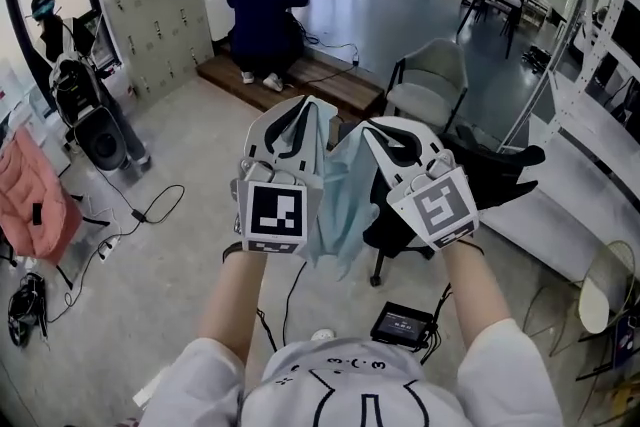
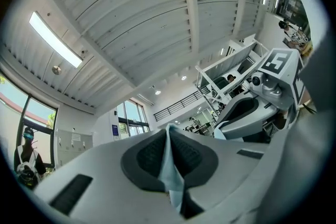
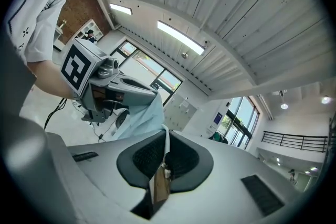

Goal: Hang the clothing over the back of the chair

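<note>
1. The light blue garment [image 1: 338,200] hangs in the air between the two tools, in front of the person and short of the black office chair [image 1: 495,177]. The left hand-held gripper [image 1: 292,118] is clenched on only a thin fold of it. A jerky swing could pull that fold out under the cloth's own weight.
2. The right hand-held gripper [image 1: 397,141] is clamped on an edge of the cloth together with what looks like a brown label [image 3: 157,186]. If the pads bite mostly on the label, that corner may slip free or the label may tear.
3. The two grips sit close together, so the garment hangs bunched. Laid over the chair back like this, it would probably land as a lump and slide off. The hands need to spread first.
4. The chair looks like a swivel type. A nudge from cloth or tool could turn the back away. Part of it is hidden behind the right tool, so its facing is uncertain.
5. The low hem could snag on an armrest. The black box [image 1: 402,323] and cables on the floor [image 1: 180,265] lie near the person's feet and could trip a step forward.
</note>
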The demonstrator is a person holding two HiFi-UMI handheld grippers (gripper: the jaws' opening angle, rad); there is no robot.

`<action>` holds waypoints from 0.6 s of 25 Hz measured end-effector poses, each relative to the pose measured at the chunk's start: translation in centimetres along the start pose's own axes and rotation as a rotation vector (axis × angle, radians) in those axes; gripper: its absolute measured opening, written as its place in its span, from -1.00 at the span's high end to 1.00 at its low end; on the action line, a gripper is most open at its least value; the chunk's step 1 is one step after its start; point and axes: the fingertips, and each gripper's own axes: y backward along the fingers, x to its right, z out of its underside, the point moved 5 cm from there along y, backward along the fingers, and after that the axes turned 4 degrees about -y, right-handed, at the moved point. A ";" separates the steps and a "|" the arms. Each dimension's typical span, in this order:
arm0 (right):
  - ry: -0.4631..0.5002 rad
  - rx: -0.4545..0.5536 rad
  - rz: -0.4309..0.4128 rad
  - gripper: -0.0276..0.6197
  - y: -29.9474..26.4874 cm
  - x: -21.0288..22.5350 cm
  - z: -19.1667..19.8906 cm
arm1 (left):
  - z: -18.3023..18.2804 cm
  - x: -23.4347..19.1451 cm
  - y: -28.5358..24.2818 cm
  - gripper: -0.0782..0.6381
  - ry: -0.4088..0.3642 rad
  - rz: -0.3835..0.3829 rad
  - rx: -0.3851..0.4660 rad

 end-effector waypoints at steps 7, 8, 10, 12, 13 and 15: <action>0.069 -0.039 0.018 0.86 -4.4 4.0 0.9 | 0.7 -1.7 -5.8 0.78 -0.087 0.064 0.033; 0.074 -0.045 0.021 0.86 -5.0 4.6 1.0 | 0.6 -2.0 -6.6 0.78 -0.095 0.069 0.038; 0.088 -0.061 0.027 0.86 -6.2 5.7 1.2 | 0.6 -2.6 -8.2 0.78 -0.102 0.076 0.049; 0.106 -0.077 0.032 0.86 -7.1 6.8 1.4 | 0.7 -3.1 -9.5 0.78 -0.096 0.082 0.059; 0.115 -0.085 0.035 0.86 -7.5 7.3 1.5 | 0.8 -3.4 -10.1 0.77 -0.091 0.083 0.062; 0.131 -0.101 0.044 0.86 -8.1 8.3 1.7 | 1.1 -3.8 -11.1 0.78 -0.083 0.087 0.064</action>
